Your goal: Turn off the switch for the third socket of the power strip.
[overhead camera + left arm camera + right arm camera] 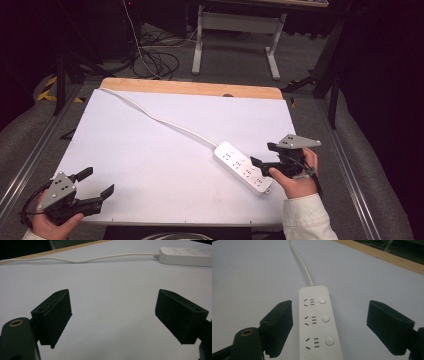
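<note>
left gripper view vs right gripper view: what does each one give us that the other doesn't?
Left gripper view alone: the long run of white cable snaking across the sheet, with the power strip seen from the side, far off, past the open left tongs.

Right gripper view alone: the strip's top face up close, its socket holes and three round buttons, lying between the open jaws of the right tongs.

Both: the strip and its cable, the white sheet, the table's wooden edge, and jaws spread wide with nothing gripped.

Black two-jaw tools with grey three-cornered plates, brass-ringed screw holes, trailing black cables; cream sleeve.
</note>
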